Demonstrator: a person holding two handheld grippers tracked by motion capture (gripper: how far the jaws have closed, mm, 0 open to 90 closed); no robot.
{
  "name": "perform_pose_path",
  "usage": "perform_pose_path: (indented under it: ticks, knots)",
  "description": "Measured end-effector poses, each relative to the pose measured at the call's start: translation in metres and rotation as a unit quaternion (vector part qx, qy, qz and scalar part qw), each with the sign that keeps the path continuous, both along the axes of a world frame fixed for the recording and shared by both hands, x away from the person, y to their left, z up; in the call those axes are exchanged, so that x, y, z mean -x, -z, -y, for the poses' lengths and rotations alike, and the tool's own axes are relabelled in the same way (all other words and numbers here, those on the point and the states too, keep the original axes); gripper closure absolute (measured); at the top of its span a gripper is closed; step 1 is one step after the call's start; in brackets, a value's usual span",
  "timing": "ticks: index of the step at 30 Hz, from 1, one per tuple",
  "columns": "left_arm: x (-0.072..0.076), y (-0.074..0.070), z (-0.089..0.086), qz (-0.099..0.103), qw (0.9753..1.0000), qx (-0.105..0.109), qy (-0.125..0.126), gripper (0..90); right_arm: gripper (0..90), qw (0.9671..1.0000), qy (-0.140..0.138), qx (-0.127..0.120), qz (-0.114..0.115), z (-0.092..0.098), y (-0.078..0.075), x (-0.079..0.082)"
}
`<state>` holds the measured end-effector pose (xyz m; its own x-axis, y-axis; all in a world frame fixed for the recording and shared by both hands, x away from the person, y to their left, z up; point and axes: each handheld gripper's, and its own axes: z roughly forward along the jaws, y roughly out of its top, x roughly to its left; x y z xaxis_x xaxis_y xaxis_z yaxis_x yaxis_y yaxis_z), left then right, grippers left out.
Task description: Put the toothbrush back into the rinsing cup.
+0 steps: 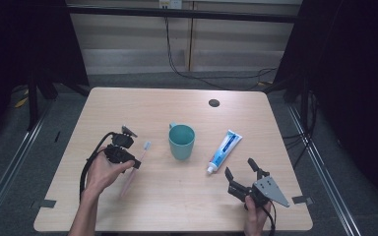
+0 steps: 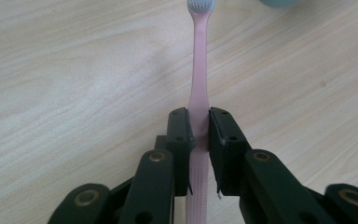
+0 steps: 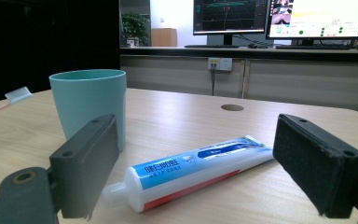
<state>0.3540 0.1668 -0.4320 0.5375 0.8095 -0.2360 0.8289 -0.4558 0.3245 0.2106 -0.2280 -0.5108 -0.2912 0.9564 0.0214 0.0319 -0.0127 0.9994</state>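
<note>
Pink plastic sits between the jaws of the left gripper (image 2: 199,135) — a toothbrush (image 2: 198,100) clamped partway along its handle, its white bristle head pointing away from the hand toward the teal cup (image 1: 181,141). In the high view the left gripper (image 1: 128,158) is on the left part of the pale wooden tabletop (image 1: 142,105), and the toothbrush (image 1: 137,167) slants from the near left up toward the cup, its head stopping short of it. Whether the handle's tail rests on the wood or hangs just above it cannot be told.

The right gripper (image 1: 240,169) is at the near right of the tabletop with its jaws spread wide, holding nothing. Just beyond them lies a white-and-blue toothpaste tube (image 1: 224,151) — flat on the wood, its cap end (image 3: 114,192) toward the gripper, its crimped end angled away to the right. The cup stands upright between toothbrush and tube, touching neither.
</note>
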Motion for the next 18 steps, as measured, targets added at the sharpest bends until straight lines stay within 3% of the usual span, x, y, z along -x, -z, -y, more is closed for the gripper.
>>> perform_pose_path:
  ticks: [13, 18]
  knots:
    - [0.005, -0.009, -0.012, 0.033, 0.9982, 0.048, -0.015, 79.2, 13.6, 1.0000, 0.000, 0.000, 0.000, 0.000, 0.000, 0.000]
    - [0.007, -0.013, -0.012, 0.044, 0.9970, 0.063, -0.006, 79.2, 13.6, 1.0000, 0.000, 0.000, -0.001, 0.000, 0.000, 0.000]
